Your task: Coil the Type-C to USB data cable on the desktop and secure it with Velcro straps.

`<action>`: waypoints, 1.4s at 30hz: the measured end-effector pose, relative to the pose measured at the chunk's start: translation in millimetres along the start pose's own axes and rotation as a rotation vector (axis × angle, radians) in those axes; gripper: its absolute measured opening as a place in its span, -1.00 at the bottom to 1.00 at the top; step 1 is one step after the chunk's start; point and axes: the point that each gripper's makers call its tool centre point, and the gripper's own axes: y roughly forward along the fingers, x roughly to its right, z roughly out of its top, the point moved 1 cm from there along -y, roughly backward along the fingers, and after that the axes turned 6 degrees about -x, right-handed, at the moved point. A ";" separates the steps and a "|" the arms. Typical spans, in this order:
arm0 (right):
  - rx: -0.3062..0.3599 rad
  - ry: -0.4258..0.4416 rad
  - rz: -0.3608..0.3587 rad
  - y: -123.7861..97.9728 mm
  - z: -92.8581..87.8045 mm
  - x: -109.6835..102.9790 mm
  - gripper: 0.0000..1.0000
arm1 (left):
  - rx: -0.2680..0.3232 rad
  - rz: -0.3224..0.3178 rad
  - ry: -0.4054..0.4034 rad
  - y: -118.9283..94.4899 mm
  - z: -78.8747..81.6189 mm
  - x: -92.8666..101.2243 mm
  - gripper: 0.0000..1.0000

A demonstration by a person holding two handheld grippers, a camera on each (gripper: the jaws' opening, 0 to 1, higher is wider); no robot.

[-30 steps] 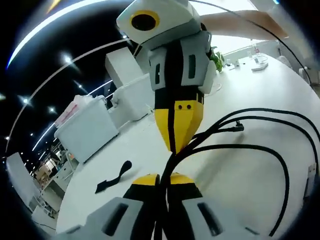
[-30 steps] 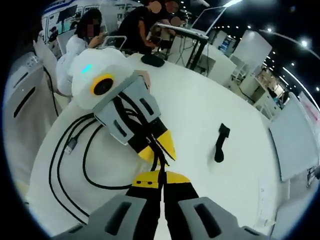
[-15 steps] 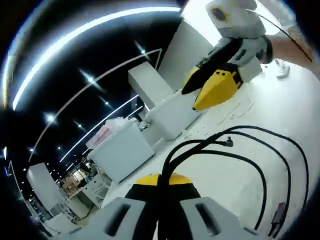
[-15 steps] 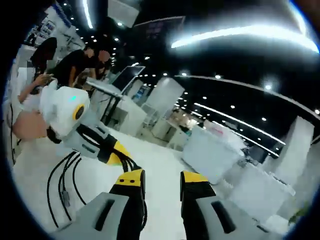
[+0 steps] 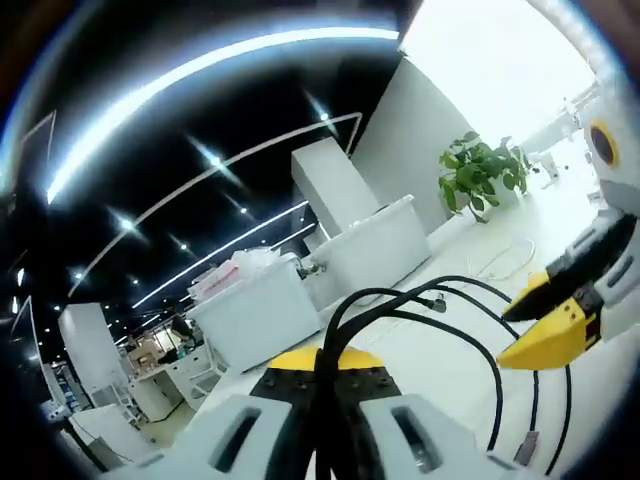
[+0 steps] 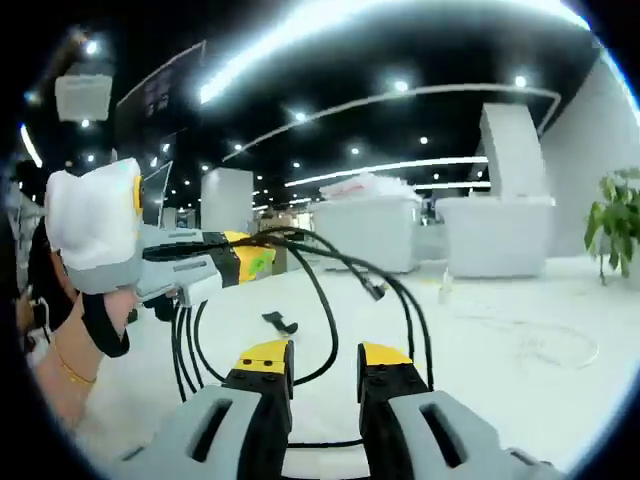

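My left gripper (image 5: 322,362) is shut on the gathered strands of the black data cable (image 5: 385,292), which loops out over the white table. Its small plug (image 5: 437,303) points right and the USB plug (image 5: 527,450) hangs low at the right. In the right gripper view, the left gripper (image 6: 245,262) reaches in from the left with the cable (image 6: 325,300) in its tips. The black Velcro strap (image 6: 280,321) lies flat on the table beyond the loops. My right gripper (image 6: 324,358) stands open with nothing between its fingers, and its yellow tips (image 5: 545,330) enter the left gripper view from the right, beside the loops.
White lidded bins (image 5: 255,305) (image 6: 385,235) stand along the far side of the table (image 6: 480,370). A potted plant (image 5: 480,170) is at the back right. A thin white wire (image 6: 540,340) lies on the right. A person's hand (image 6: 75,350) holds the left gripper.
My right gripper has let go of the cable, opened and drawn back from the left gripper. Both views have tilted up. The left gripper still holds the bundle.
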 end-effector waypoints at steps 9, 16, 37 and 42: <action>-0.202 -0.266 0.231 -23.8 -46.6 -46.5 -0.51 | -0.009 -0.018 -0.031 3.3 -9.5 -2.5 -0.91; -0.236 -0.782 0.223 -13.8 -58.3 -73.4 -0.57 | -0.028 -0.022 -0.027 4.9 -15.7 -2.7 -0.91; -0.411 -0.923 0.424 -18.6 -69.7 -72.6 -0.81 | 0.007 0.007 0.028 -0.5 -14.0 -14.6 -0.90; -0.410 -0.987 0.383 -24.1 -68.5 -60.5 -0.86 | 0.039 -0.002 -0.080 -2.3 -10.1 -24.9 -0.84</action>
